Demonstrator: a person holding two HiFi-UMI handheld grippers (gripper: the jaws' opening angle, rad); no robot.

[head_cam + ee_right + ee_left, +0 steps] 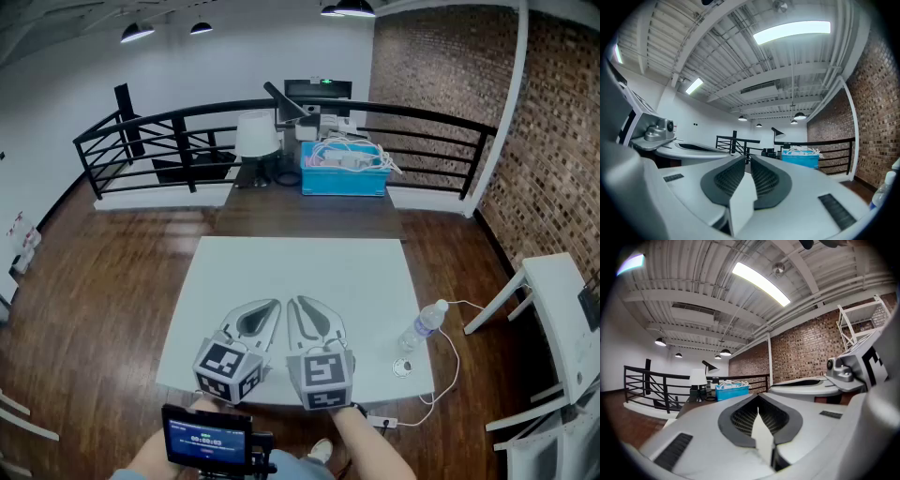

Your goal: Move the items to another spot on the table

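A clear water bottle (424, 325) with a white cap lies near the right edge of the white table (300, 272); a sliver of it shows at the far right of the right gripper view (882, 191). A small round white piece (403, 367) on a white cable rests in front of it. My left gripper (271, 306) and right gripper (296, 303) sit side by side at the table's near edge, pointing level, well left of the bottle. The left gripper (757, 397) is shut on nothing. The right gripper (747, 158) is also shut on nothing.
Beyond the table stands a dark desk with a blue bin (343, 176) of white cables, a white lamp (253, 136) and a black railing (187, 127). A white stand (553, 300) is at the right. A brick wall (553, 141) runs along the right side.
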